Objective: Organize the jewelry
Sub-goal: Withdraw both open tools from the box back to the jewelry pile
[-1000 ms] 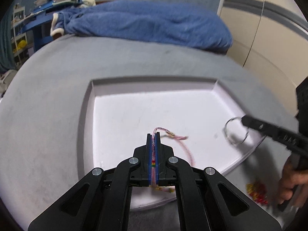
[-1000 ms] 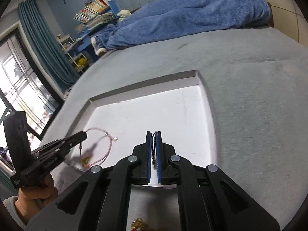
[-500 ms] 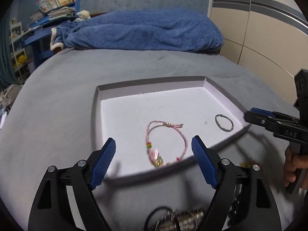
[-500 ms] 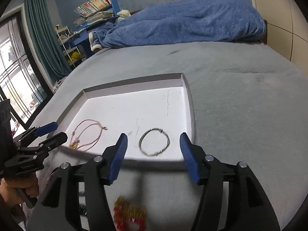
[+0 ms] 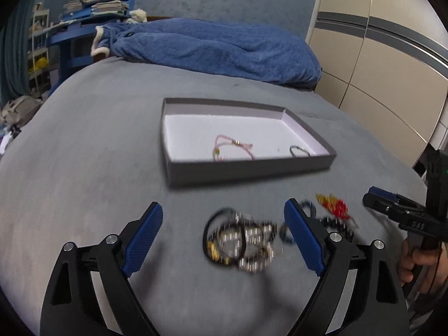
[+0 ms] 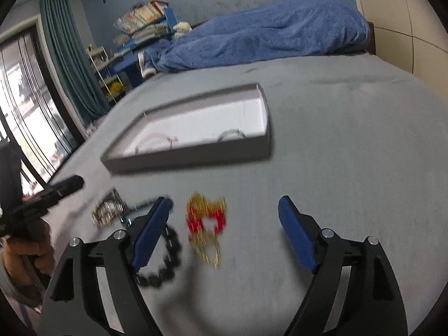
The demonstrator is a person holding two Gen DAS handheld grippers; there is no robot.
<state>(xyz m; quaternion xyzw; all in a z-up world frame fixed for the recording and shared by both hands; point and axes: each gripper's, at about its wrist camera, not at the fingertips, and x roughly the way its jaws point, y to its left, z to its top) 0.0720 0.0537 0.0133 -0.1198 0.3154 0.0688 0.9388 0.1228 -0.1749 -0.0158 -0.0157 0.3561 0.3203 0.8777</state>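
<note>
pink bracelet (image 5: pixel 233 147), metal ring (image 5: pixel 299 150) in tray (image 5: pixel 249 169); both jaws spread.

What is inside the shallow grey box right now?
Inside the grey box: a pink cord bracelet and a thin metal ring, lying apart on the white floor. The near wall hides the floor strip just behind it.
</note>
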